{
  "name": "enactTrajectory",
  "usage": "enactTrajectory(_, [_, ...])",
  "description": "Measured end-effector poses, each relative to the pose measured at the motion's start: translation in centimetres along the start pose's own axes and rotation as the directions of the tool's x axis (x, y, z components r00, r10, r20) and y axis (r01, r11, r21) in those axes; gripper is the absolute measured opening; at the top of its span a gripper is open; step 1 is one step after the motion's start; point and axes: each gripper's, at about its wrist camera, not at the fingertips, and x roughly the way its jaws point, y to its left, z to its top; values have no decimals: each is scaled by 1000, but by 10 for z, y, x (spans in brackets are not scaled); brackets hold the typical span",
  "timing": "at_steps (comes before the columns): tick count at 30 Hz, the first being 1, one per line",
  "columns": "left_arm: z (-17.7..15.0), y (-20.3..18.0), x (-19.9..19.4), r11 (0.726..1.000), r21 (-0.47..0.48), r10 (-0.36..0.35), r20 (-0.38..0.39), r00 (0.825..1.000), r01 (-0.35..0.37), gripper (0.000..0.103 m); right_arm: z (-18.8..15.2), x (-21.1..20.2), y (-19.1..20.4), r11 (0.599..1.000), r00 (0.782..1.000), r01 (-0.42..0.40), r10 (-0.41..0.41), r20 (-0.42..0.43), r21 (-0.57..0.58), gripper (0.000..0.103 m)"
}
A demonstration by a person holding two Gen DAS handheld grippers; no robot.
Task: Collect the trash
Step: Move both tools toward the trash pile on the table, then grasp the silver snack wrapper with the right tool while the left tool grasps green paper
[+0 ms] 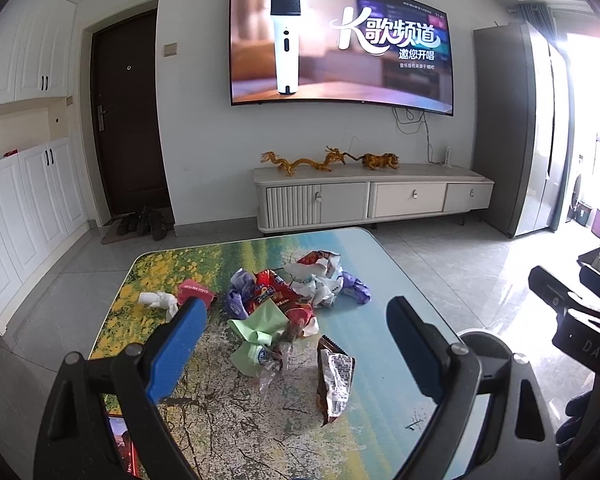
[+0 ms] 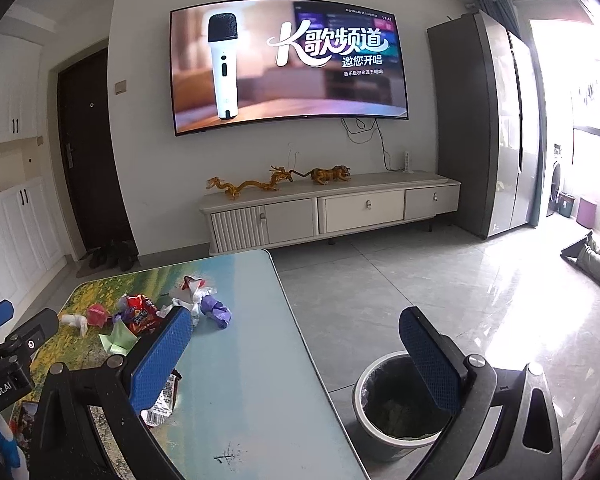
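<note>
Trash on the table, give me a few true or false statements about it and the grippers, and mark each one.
1. The left gripper is shut on a wrapper. False: its jaws stand open and hold nothing.
2. A bin stands on the floor beside the table. True.
3. The green wrapper lies nearer the left gripper than the purple wrapper does. True.
4. The table has been cleared of trash. False: a pile of wrappers lies on it.
5. The right gripper is open. True.
6. The crumpled tissue is in the bin. False: it lies on the table, at the left end of the pile.
</note>
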Motion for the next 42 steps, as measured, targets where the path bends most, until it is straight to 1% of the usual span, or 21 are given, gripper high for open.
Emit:
enactTrajectory(7, [0, -7, 6, 1000, 17, -6, -12, 1000, 6, 92, -2, 0, -12, 1000, 1000, 13, -13, 29, 5, 103])
enactTrajectory(10, [0, -9, 8, 1000, 21, -1, -14, 1000, 2, 92, -3, 1, -13, 999, 1000, 13, -13, 0, 32, 103])
enactTrajectory(17, [-1, -4, 16, 1000, 13, 7, -31, 999, -6, 92, -6, 9, -15, 998, 1000, -2, 1, 19, 65, 103])
enactTrajectory(20, [3, 8, 19, 1000, 2, 18, -29, 999, -18, 92, -5, 9, -14, 999, 999, -20, 18, 29, 49, 103])
enactTrajectory(21, [5, 15, 21, 1000, -2, 28, -28, 999, -28, 92, -4, 10, -13, 999, 1000, -22, 22, -4, 37, 103])
enactTrajectory(25, [9, 50, 33, 997, -53, 52, -54, 997, -55, 92, -1, 17, -2, 996, 996, -88, 88, -32, 16, 103])
enactTrajectory(27, [9, 71, 43, 994, -88, 62, -84, 994, -69, 92, -2, 27, 5, 991, 988, -135, 137, -66, 22, 103])
enactTrajectory(29, [8, 87, 53, 990, -123, 62, -114, 992, -76, 91, -4, 41, 14, 980, 973, -194, 198, -118, 45, 103])
enactTrajectory(31, [6, 97, 61, 986, -142, 62, -135, 989, -82, 90, -9, 56, 27, 964, 951, -258, 264, -163, 60, 103])
enactTrajectory(34, [0, 110, 80, 979, -194, 26, -192, 981, -64, 88, -21, 82, 51, 940, 900, -336, 340, -274, 60, 103])
enactTrajectory(35, [-3, 113, 89, 976, -210, 9, -217, 976, -56, 88, -26, 89, 60, 933, 883, -355, 354, -308, 54, 103])
enactTrajectory(37, [-10, 114, 103, 973, -226, -16, -255, 967, -43, 85, -37, 100, 71, 920, 844, -387, 380, -379, 61, 103])
enactTrajectory(39, [-19, 113, 121, 970, -244, -59, -299, 953, -17, 84, -50, 113, 86, 903, 802, -426, 406, -438, 58, 103])
enactTrajectory(42, [-28, 108, 138, 969, -248, -82, -337, 938, -4, 83, -71, 134, 103, 894, 766, -446, 398, -505, 29, 100])
